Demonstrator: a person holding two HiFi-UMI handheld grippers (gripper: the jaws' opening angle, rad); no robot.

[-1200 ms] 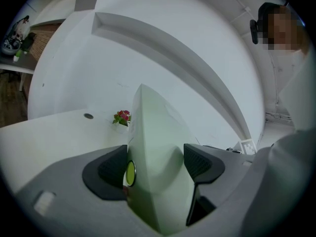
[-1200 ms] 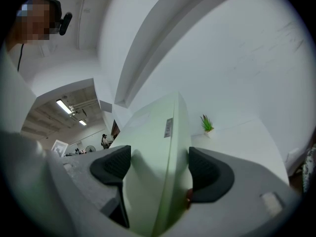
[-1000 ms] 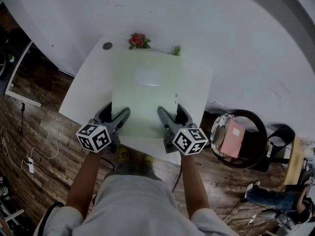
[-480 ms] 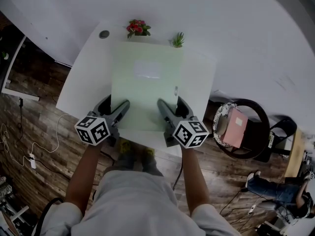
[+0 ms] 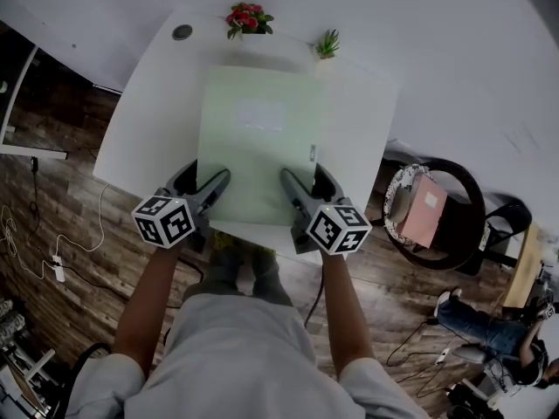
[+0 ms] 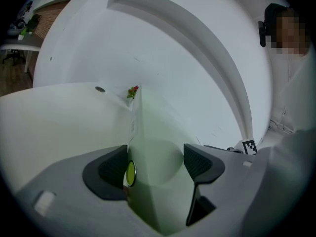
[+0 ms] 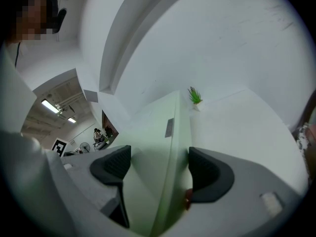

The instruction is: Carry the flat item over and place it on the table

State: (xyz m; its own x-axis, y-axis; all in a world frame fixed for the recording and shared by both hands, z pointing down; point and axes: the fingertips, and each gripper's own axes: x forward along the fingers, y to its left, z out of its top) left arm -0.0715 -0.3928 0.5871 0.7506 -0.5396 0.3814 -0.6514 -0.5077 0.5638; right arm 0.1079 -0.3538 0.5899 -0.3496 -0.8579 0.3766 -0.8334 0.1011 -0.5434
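Observation:
A flat pale green board (image 5: 258,147) is held level over the white table (image 5: 144,120), its far edge short of the two small plants. My left gripper (image 5: 201,190) is shut on the board's near left corner. My right gripper (image 5: 307,190) is shut on the near right corner. In the left gripper view the board (image 6: 148,147) runs edge-on between the jaws of the left gripper (image 6: 155,162), against the left pad. In the right gripper view the board (image 7: 158,132) passes between the jaws of the right gripper (image 7: 160,169). Whether the board touches the tabletop cannot be told.
A red-flowered plant (image 5: 247,17), a small green plant (image 5: 328,44) and a dark round grommet (image 5: 182,32) sit along the table's far edge. A round chair with a pink item (image 5: 428,221) stands at the right. Cables (image 5: 52,269) lie on the wooden floor at the left.
The table has slid up in the head view. The board's far edge, which reached the plants, now stops short of them. Both grippers keep their hold.

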